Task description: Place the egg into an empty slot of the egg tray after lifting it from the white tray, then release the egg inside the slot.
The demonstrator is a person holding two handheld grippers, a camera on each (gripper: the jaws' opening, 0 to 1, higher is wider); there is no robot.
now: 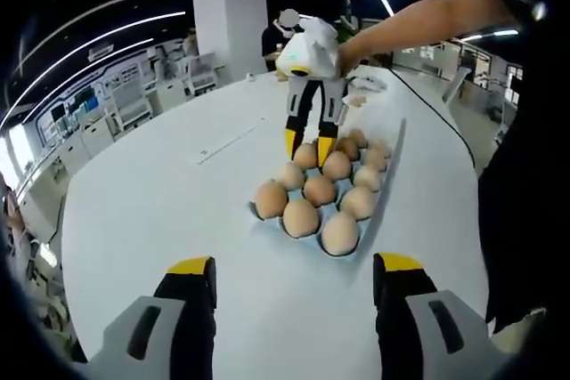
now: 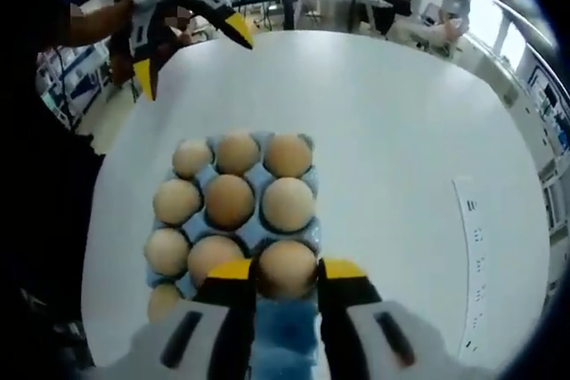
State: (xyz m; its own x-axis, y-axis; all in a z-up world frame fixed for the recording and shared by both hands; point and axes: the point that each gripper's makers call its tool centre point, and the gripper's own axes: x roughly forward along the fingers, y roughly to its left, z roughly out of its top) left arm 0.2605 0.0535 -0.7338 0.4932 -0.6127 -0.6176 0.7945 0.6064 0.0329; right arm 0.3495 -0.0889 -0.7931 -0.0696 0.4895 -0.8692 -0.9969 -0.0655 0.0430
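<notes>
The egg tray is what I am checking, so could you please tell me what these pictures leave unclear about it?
- Right gripper view: the right gripper covers the egg tray's near slots; whether one is empty is unclear.
- Left gripper view: the gripped egg is partly hidden behind the jaws.
- Left gripper view: the far rows are too small to count.

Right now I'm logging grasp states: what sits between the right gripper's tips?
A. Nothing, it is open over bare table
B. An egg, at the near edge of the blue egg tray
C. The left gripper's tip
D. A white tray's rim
B: the right gripper has its yellow tips on either side of an egg at the egg tray.
</notes>
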